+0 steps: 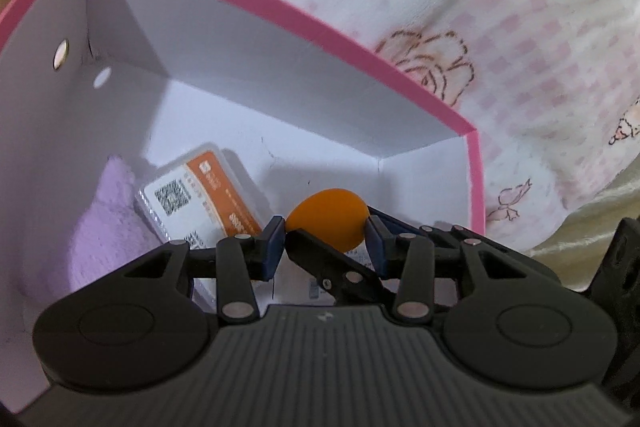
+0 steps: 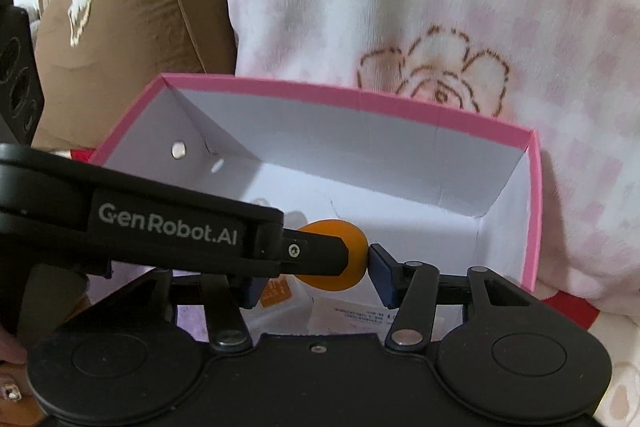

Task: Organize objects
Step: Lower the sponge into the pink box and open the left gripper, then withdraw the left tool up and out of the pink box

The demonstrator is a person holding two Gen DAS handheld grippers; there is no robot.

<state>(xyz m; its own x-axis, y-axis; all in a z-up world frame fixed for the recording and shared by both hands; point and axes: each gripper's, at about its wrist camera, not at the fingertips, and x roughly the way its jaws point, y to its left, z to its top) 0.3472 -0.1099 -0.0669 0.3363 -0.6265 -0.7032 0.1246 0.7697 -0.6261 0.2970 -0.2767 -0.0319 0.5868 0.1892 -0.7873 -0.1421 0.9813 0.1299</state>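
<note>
An orange ball (image 1: 328, 217) hangs over the open pink box (image 1: 280, 7), whose inside is white. My left gripper (image 1: 326, 241) is shut on the ball, its blue pads touching both sides. A black finger of the other gripper crosses in front of it. In the right wrist view the ball (image 2: 340, 259) sits between my right gripper's (image 2: 320, 273) pads too. The left gripper's body (image 2: 160, 227) crosses from the left and hides the right gripper's left finger. The box rim also shows in the right wrist view (image 2: 360, 95).
In the box lie a lilac fluffy cloth (image 1: 104, 223) and a clear case with an orange and white label (image 1: 200, 195). The box sits on a pink checked blanket with rose prints (image 1: 460, 7). A brown cushion (image 2: 120, 7) stands behind at left.
</note>
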